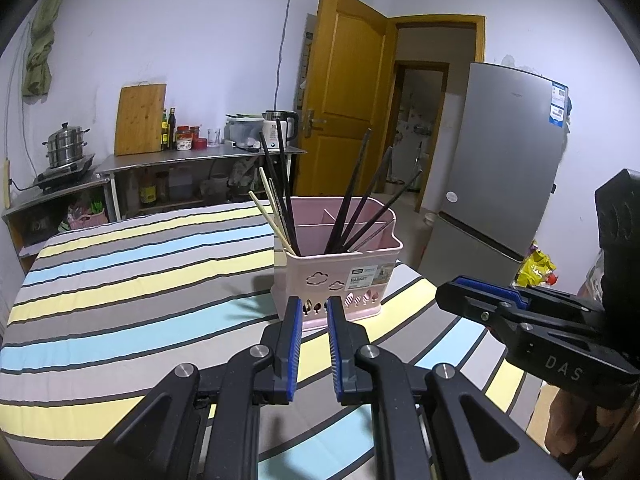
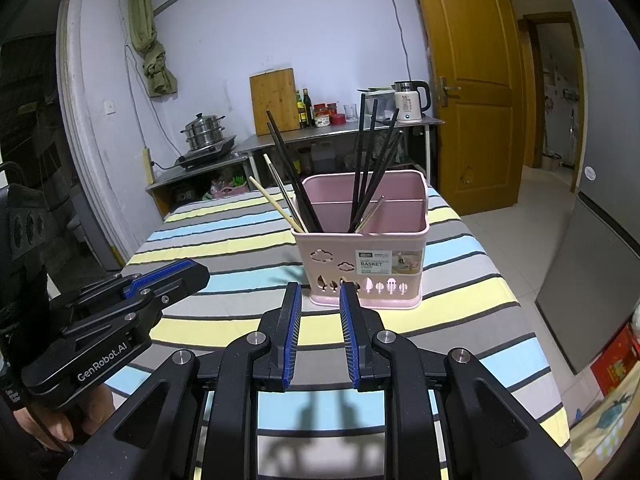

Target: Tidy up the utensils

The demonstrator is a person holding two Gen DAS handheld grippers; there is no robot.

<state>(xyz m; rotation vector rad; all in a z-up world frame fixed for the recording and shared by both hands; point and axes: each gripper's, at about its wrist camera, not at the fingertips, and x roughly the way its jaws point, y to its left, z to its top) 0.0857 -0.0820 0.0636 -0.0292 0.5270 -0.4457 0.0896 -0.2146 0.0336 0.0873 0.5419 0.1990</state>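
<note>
Basket [image 2: 362,240] stood upright on striped worktop [image 2: 224,240], chopsticks [image 2: 366,168] leaned inside by compartment. Left gripper [image 1: 313,304] and right gripper [image 2: 320,290] held just before basket, jaws apart, nothing clamped; sorting judged complete.

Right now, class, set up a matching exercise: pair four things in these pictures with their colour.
Things:
1. plastic utensil basket
2. leaning cutting board
3. tall fridge
4. long chopsticks in the right compartment

Colours:
A. silver-grey
B. black
C. pink
D. light wood

Pairs: 1-C, 2-D, 3-A, 4-B
</note>
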